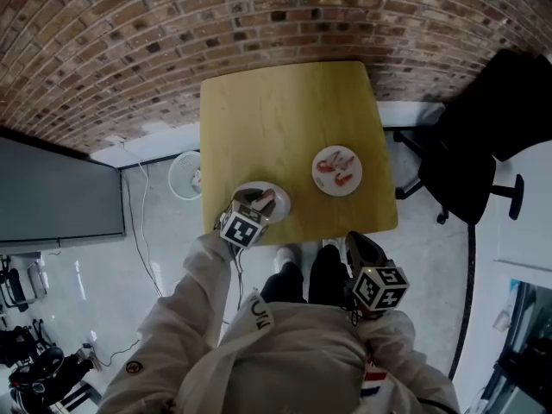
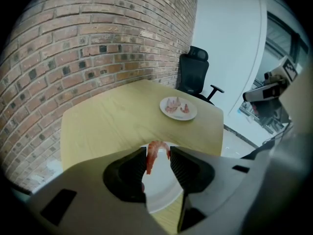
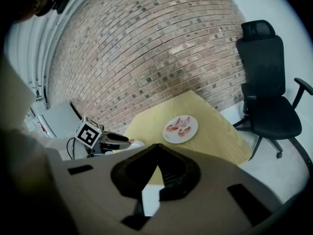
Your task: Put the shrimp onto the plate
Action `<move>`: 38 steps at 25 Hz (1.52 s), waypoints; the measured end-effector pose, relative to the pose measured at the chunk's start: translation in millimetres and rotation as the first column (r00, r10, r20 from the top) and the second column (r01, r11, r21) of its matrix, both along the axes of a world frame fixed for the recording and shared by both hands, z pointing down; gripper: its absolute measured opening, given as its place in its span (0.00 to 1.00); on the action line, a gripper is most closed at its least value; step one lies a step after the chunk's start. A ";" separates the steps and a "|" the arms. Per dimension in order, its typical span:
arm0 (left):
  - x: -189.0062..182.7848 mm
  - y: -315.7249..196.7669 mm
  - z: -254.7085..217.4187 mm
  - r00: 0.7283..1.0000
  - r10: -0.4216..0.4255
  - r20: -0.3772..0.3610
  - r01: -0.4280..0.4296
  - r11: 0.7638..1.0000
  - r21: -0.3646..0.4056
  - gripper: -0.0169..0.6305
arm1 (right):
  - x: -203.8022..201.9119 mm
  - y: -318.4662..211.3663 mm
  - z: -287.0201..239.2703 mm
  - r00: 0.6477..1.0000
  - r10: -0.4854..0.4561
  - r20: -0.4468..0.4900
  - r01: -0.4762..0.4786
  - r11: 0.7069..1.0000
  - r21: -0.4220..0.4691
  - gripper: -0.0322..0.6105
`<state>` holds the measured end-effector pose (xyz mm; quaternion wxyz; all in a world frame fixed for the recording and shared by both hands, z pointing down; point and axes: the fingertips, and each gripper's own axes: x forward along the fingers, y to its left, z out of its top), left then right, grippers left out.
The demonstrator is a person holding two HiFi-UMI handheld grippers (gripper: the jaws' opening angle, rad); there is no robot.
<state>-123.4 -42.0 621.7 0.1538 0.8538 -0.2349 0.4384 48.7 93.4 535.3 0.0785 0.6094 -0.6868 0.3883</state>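
Note:
My left gripper (image 2: 158, 151) is shut on a pink curled shrimp (image 2: 152, 154), which hangs just above a bare white plate (image 2: 164, 190) at the table's near edge. In the head view this left gripper (image 1: 264, 202) sits over that near plate (image 1: 278, 191). A second white plate (image 1: 348, 185) with three shrimps (image 1: 335, 166) lies to the right, and it also shows as the far plate (image 2: 190, 114) in the left gripper view. My right gripper (image 1: 354, 240) hangs below the table's front edge, shut with nothing in it; its own view shows the jaw tips of the right gripper (image 3: 156, 147) meeting.
The yellow wooden table (image 1: 259, 119) stands against a brick wall (image 1: 172, 33). A black office chair (image 1: 483, 153) is to its right. A small white fan (image 1: 184, 176) sits on the floor at the left, beside a dark cabinet (image 1: 52, 188). My legs and shoes (image 1: 297, 266) are under the front edge.

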 end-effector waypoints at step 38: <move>184.4 -14.9 44.5 0.981 0.017 0.194 -0.009 0.999 -0.043 0.27 | 186.0 -74.0 31.9 0.993 -0.097 0.069 0.100 0.994 -0.036 0.09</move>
